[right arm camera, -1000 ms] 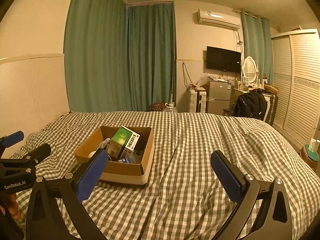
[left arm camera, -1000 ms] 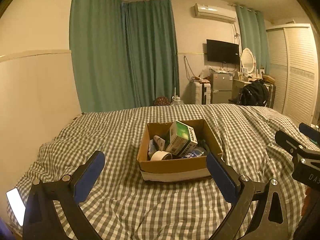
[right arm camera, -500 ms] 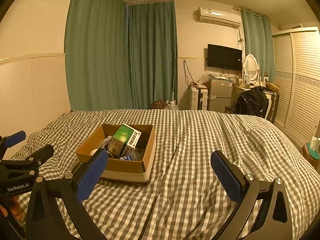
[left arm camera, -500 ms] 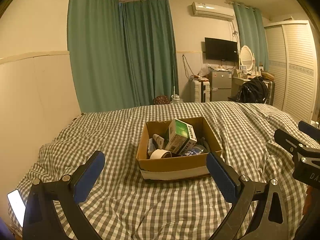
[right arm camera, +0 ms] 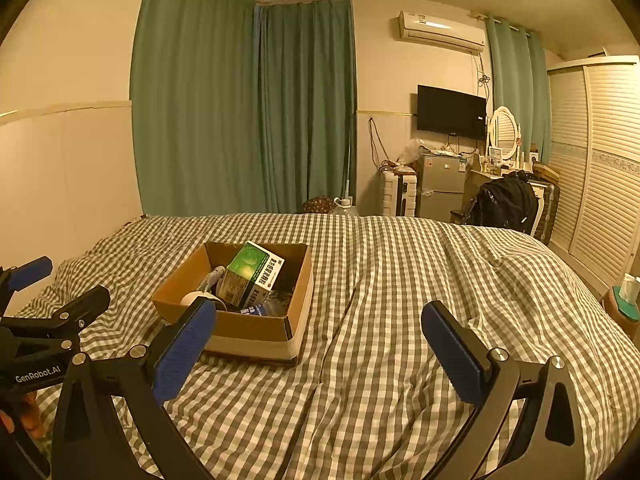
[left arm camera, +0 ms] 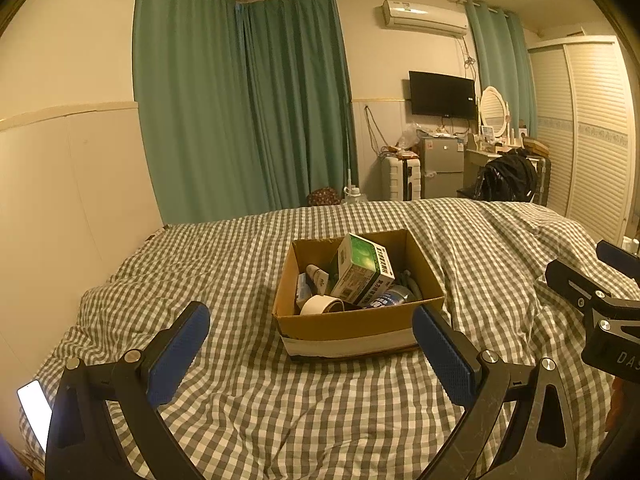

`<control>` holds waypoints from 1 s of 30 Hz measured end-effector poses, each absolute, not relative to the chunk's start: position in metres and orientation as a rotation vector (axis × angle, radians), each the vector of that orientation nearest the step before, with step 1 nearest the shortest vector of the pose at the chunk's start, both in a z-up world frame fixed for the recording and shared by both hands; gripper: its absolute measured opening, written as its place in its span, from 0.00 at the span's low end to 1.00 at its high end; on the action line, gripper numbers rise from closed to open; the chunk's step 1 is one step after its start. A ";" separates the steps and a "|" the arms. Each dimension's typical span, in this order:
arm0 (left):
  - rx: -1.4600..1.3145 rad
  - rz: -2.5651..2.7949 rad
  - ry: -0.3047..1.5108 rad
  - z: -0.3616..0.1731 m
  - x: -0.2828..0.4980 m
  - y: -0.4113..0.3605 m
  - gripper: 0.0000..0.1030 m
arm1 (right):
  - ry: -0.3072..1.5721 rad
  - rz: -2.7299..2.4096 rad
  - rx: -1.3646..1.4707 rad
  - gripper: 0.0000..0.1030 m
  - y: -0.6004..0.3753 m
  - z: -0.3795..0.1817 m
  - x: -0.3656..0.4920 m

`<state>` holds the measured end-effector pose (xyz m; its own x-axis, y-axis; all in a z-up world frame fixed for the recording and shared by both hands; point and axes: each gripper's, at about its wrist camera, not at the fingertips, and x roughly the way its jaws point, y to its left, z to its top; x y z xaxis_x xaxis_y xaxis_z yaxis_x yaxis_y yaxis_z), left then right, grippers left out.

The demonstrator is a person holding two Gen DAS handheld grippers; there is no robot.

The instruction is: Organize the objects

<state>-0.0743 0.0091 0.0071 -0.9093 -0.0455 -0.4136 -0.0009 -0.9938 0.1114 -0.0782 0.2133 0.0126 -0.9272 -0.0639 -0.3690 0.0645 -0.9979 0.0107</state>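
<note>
While spread wide and empty above the grey-and-white checked bed cover (left arm camera: 248, 392), left tool (left arm camera: 310, 350) points at the open brown cardboard box (left arm camera: 352, 324), blue-padded fingers (left arm camera: 178, 354) apart, nothing between them. Sits on the bed cover near its middle, that box, a band of pale tape around its base. Inside it: green-and-white printed carton (left arm camera: 362, 270) leaning tilted against the other contents, white roll of tape (left arm camera: 322, 305) against the near wall, small white tube (left arm camera: 318, 276) beside the carton, blue-labelled container (left arm camera: 386, 298) partly under the carton. Other contents too small to tell.

Right tool (right arm camera: 320, 344), likewise wide open and holding nothing, hovers over bare bed cover just to the right of the box, well clear of it; left finger pad overlaps the box's near corner in view only. Seen at the right edge of the left wrist view, and the left tool at the left edge of the right wrist view.

Lit white phone screen (left arm camera: 35, 410) at the near left edge of the bed. Behind: green curtains (left arm camera: 240, 112), black wall television (left arm camera: 442, 94).
</note>
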 end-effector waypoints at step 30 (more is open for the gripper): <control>0.663 -3.031 -0.119 0.005 -0.074 0.005 1.00 | 0.000 -3.017 0.594 1.00 0.214 0.011 -0.079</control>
<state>-0.0742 0.0052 0.0046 -0.9080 -0.0525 -0.4156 0.0198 -0.9964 0.0827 -0.0788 0.2138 0.0106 -0.9231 -0.0656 -0.3789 0.0656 -0.9978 0.0129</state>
